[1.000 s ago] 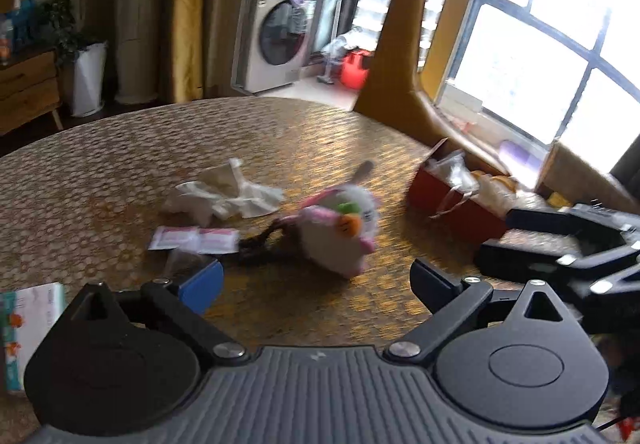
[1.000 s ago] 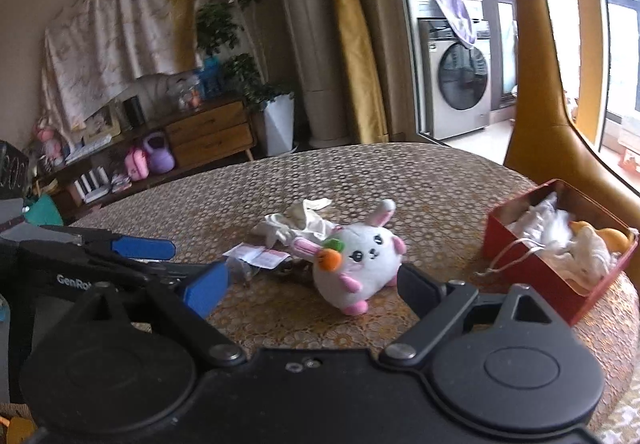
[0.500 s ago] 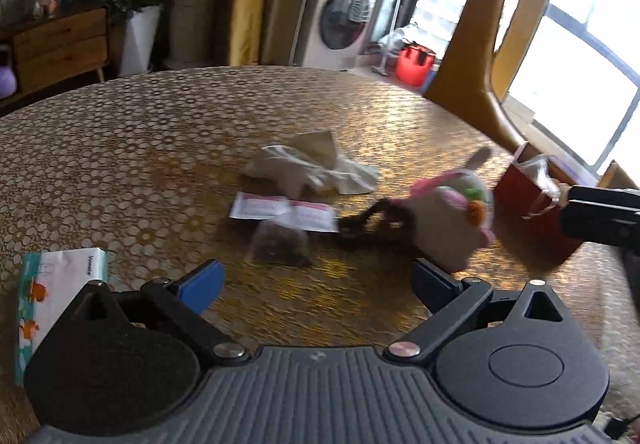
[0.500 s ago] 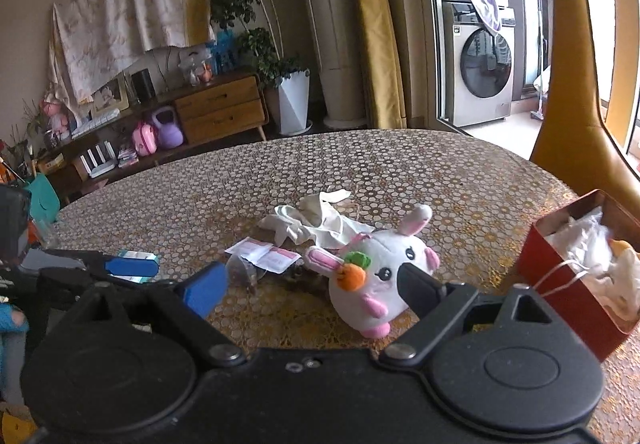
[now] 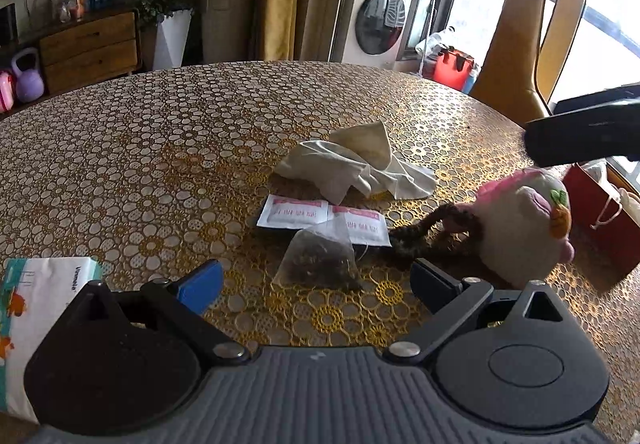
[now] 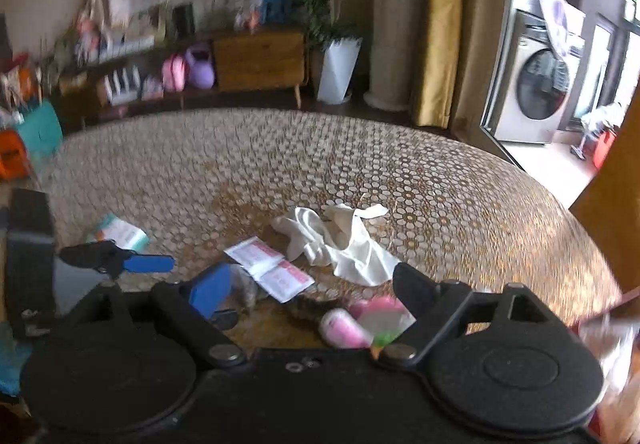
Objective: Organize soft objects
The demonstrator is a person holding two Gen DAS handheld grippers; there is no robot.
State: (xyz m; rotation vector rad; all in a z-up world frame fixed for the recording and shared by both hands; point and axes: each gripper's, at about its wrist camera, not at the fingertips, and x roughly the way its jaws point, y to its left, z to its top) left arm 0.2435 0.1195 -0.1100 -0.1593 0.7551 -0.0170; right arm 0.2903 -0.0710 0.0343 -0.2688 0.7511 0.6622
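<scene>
A white plush bunny (image 5: 524, 228) with pink ears and a carrot lies on the patterned round table (image 5: 200, 147). My right gripper (image 6: 312, 290) hovers over it. Its jaws are closing, with the pink ears (image 6: 360, 320) just below and between the fingers, and no pad presses on the toy. A crumpled white cloth (image 5: 360, 167) lies behind two white-and-pink sachets (image 5: 320, 219). My left gripper (image 5: 316, 282) stands open low over the table, with a tea bag (image 5: 320, 264) just ahead between its fingers. A brown braided cord (image 5: 432, 232) trails from the bunny.
A red box (image 5: 600, 224) with white stuffing stands at the table's right edge. A tissue pack (image 5: 36, 304) lies near left. The right gripper's dark finger (image 5: 580, 135) reaches in above the bunny. A yellow chair back (image 5: 512, 43) rises behind the table.
My left gripper swung left and sank toward the tea bag and sachets. My right gripper moved over the bunny, which slid to the bottom of its view; the red box left to the right.
</scene>
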